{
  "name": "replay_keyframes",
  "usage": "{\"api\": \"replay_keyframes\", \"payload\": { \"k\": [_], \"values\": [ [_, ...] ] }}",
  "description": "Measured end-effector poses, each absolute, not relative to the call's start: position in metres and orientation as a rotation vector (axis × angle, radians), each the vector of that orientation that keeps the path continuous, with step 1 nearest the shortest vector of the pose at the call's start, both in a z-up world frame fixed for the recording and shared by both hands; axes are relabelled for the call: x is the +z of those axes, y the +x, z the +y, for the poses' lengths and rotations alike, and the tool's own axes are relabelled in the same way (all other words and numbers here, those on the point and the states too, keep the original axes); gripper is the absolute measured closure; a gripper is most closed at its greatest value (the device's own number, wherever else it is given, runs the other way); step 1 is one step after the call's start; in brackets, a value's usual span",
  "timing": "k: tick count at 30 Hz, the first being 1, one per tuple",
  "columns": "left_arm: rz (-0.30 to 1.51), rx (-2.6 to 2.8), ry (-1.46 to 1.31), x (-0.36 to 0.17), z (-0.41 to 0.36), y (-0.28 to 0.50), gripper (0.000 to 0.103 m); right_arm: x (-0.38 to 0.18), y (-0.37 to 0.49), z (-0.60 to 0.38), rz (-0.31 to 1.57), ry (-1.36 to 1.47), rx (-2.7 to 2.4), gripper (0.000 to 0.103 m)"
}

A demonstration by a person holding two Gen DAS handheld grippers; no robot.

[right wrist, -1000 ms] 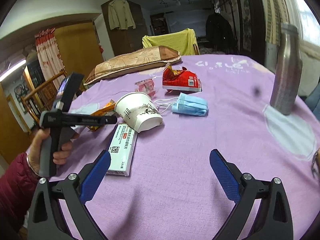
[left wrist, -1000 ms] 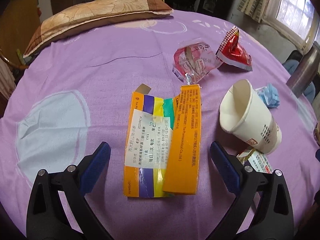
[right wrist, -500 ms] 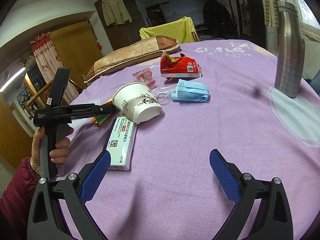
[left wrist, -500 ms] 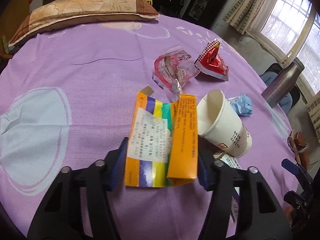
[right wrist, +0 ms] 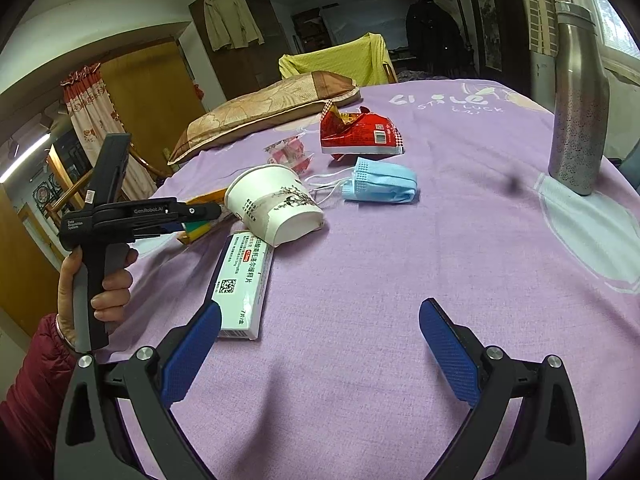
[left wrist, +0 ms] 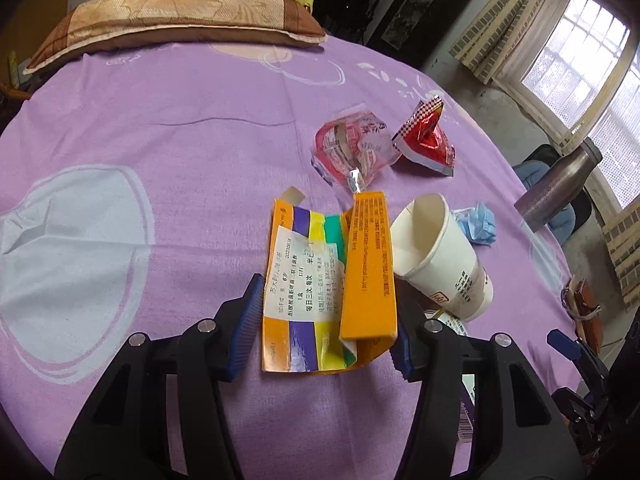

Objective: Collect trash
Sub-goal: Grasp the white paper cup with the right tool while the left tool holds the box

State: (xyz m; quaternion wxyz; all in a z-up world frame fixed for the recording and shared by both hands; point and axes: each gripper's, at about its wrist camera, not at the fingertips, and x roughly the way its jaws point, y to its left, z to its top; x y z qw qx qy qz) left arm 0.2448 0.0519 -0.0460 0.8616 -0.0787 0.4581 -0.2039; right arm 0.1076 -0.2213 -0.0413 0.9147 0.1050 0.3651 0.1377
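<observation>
A flattened orange carton (left wrist: 328,280) with a white label lies on the purple cloth. My left gripper (left wrist: 322,334) is shut on its near end, one blue pad at each side edge. In the right wrist view the left gripper (right wrist: 192,216) shows at the left, with the carton (right wrist: 200,228) partly hidden behind it. A tipped paper cup (left wrist: 440,256) (right wrist: 276,204) lies right of the carton. My right gripper (right wrist: 320,344) is open and empty above bare cloth, near a white medicine box (right wrist: 244,280).
A pink wrapper (left wrist: 352,148), a red snack bag (left wrist: 426,140) (right wrist: 360,132) and a blue face mask (right wrist: 380,182) lie further back. A steel bottle (right wrist: 576,100) stands at the right. A pillow (left wrist: 172,20) lies at the far edge.
My left gripper moved forward to the orange carton and closed on its near end. The right gripper stayed open and drifted slightly.
</observation>
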Motion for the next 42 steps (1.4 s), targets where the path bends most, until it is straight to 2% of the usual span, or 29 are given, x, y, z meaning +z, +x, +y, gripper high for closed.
{"api": "replay_keyframes", "payload": {
  "k": [6,9,10,11,12,13,23,34,42],
  "values": [
    [0.975,-0.436,-0.167,-0.05,0.044,0.252,0.023,-0.041,0.107,-0.222,0.75,0.215,0.283,0.006],
    [0.971,-0.436,-0.164,-0.051,0.041,0.254,0.023,-0.04,0.106,-0.221,0.75,0.209,0.282,0.006],
    [0.967,-0.435,-0.156,-0.051,0.04,0.254,0.024,-0.04,0.106,-0.22,0.749,0.207,0.281,0.006],
    [0.96,-0.431,-0.141,-0.051,0.038,0.252,0.031,-0.039,0.106,-0.22,0.747,0.204,0.279,0.006],
    [0.956,-0.44,-0.132,-0.051,0.037,0.251,0.05,-0.039,0.105,-0.219,0.745,0.202,0.277,0.006],
    [0.956,-0.459,-0.124,-0.05,0.035,0.25,0.052,-0.039,0.104,-0.219,0.743,0.2,0.275,0.006],
    [0.747,-0.397,-0.223,-0.003,0.076,0.224,0.053,-0.032,0.112,-0.204,0.743,0.127,0.3,0.006],
    [0.782,-0.401,-0.235,-0.006,0.072,0.228,0.053,-0.022,0.193,-0.153,0.787,0.071,0.358,0.006],
    [0.79,-0.417,-0.244,-0.006,0.07,0.229,0.053,-0.044,0.243,-0.133,0.862,0.033,0.368,0.006]
  ]
}}
